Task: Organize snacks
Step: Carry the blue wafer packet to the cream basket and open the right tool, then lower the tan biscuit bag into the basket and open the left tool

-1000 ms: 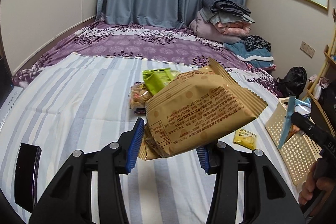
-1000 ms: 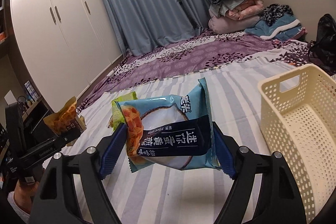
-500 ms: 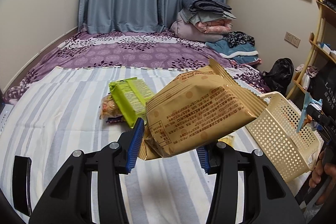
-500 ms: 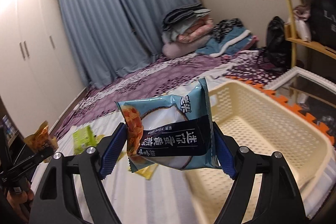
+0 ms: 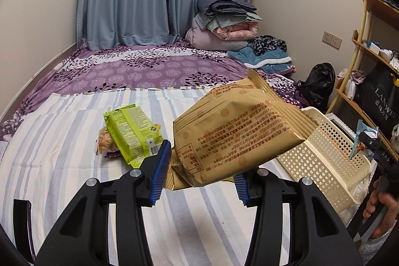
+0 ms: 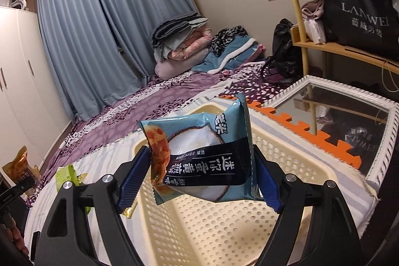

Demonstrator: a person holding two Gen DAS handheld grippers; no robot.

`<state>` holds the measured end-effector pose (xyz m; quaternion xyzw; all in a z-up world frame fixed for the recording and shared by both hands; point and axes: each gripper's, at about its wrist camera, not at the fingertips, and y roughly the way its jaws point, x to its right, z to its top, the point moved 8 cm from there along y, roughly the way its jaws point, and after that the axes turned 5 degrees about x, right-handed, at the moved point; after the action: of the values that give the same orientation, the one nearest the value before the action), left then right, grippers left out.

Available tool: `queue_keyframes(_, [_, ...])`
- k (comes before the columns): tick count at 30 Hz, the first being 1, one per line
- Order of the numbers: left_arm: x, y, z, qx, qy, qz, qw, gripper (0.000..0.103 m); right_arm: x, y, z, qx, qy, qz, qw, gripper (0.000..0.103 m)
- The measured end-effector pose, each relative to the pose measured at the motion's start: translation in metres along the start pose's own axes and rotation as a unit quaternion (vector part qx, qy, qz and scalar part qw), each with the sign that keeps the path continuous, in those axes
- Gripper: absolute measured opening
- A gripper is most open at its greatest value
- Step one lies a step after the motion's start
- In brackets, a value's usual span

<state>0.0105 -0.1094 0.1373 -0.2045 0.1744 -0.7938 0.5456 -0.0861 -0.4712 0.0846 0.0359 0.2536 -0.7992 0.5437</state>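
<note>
Right wrist view: right gripper [image 6: 202, 181] opening, blue packet [image 6: 202, 161] between its jaws, straight above the basket [image 6: 311, 166]. Left gripper [image 5: 199, 178], clenched on tan bag [image 5: 237, 138], sits beside the basket.

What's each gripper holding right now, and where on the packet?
Left gripper pinches the tan snack packet at its lower corner. Right gripper, jaws opening, has the blue snack packet between its pads by the side edges, over the cream basket.

**Readable print in the room**

A black bag [image 6: 359, 4] on the shelf reads "LANWEI" in pale capitals above a line of Chinese characters. The blue snack packet [image 6: 207, 161] and the tan snack packet [image 5: 237, 138] bear Chinese print, seen upside down.
</note>
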Motion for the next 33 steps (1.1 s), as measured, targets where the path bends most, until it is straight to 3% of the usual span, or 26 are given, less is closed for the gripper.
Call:
queue_keyframes(3, [0.009, 0.003, 0.003, -0.001, 0.004, -0.007, 1.0000, 0.048, 0.007, 0.001, -0.001, -0.003, 0.010, -0.003, 1.000, 0.089])
queue_keyframes(11, [0.034, 0.010, 0.007, -0.006, 0.016, -0.029, 0.9994, 0.048, 0.027, 0.000, -0.002, -0.008, 0.025, -0.018, 1.000, 0.091])
queue_keyframes(15, [0.046, 0.013, 0.011, -0.007, 0.023, -0.040, 0.9989, 0.048, 0.031, -0.002, -0.002, -0.005, 0.025, -0.020, 0.999, 0.097])
queue_keyframes(33, [0.117, 0.030, 0.023, -0.010, 0.063, -0.098, 0.9932, 0.048, 0.060, -0.003, 0.003, -0.004, 0.031, -0.061, 0.998, 0.098])
